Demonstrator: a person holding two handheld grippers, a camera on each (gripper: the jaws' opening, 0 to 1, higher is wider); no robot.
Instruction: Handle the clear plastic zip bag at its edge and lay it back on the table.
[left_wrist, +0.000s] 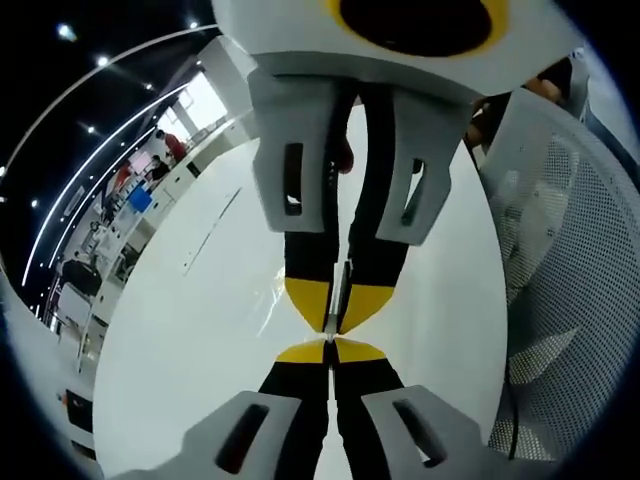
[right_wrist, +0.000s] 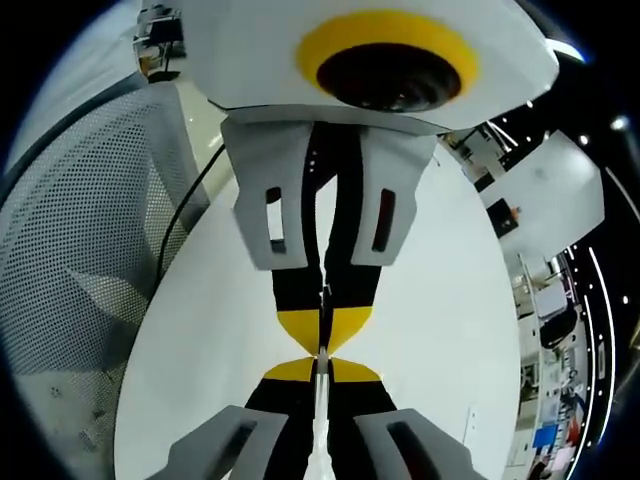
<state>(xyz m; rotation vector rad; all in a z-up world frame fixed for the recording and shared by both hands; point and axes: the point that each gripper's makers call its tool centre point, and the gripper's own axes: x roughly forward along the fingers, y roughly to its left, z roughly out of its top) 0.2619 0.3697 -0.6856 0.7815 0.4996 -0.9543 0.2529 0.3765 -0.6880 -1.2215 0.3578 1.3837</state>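
Observation:
My two grippers meet tip to tip above the white table (left_wrist: 200, 330). In the left gripper view, my left gripper (left_wrist: 330, 352) rises from the bottom, shut, and the right gripper (left_wrist: 337, 318) comes down from the top, also shut. The clear zip bag (left_wrist: 341, 285) is seen edge-on as a thin pale strip pinched between the yellow-tipped jaws. In the right gripper view, my right gripper (right_wrist: 320, 368) is shut on the bag's edge (right_wrist: 318, 410), and the left gripper (right_wrist: 322, 330) faces it from above. The rest of the bag is too clear to make out.
A white mesh chair (left_wrist: 570, 260) stands at the table's edge, also in the right gripper view (right_wrist: 80, 230), with a dark cable (right_wrist: 185, 230) beside it. Desks and people (left_wrist: 170, 145) are far behind. The white table (right_wrist: 440, 330) stretches wide on both sides.

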